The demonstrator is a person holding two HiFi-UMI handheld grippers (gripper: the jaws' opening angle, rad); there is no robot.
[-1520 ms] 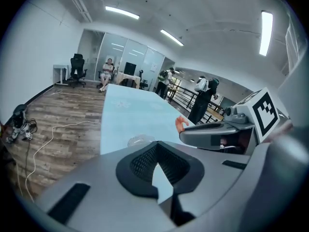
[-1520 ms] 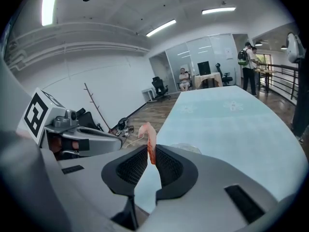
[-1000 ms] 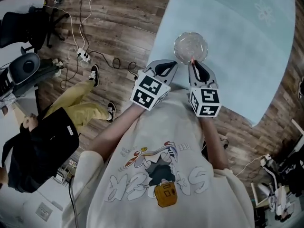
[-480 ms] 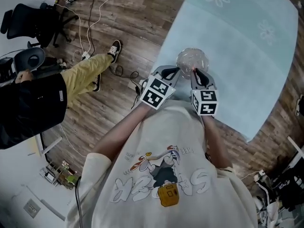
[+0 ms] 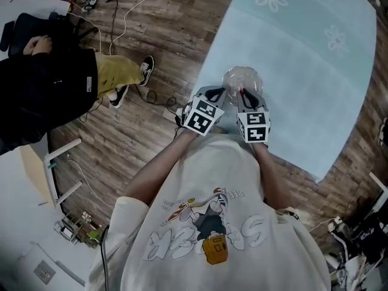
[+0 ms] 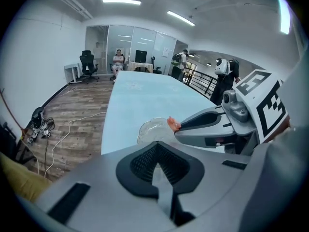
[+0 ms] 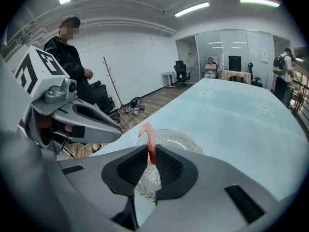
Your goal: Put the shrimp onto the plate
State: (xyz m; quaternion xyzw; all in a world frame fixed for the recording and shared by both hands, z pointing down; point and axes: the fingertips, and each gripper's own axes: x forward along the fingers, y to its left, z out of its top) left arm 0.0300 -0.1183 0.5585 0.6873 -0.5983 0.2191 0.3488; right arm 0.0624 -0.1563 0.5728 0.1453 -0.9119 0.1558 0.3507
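Almost there: the right gripper (image 7: 150,161) clamps the pink shrimp (image 7: 148,138) upright, seemingly just above the empty glass plate (image 7: 193,144) on the blue table (image 5: 303,71). The left gripper (image 6: 157,170), jaws together on nothing, hovers alongside. Only lowering and release appear left.

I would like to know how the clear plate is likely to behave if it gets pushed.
The plate looks like clear glass, so it is probably fragile and fairly heavy. It lies flat and shallow, so tipping seems unlikely. On the smooth tablecloth it would likely slide.
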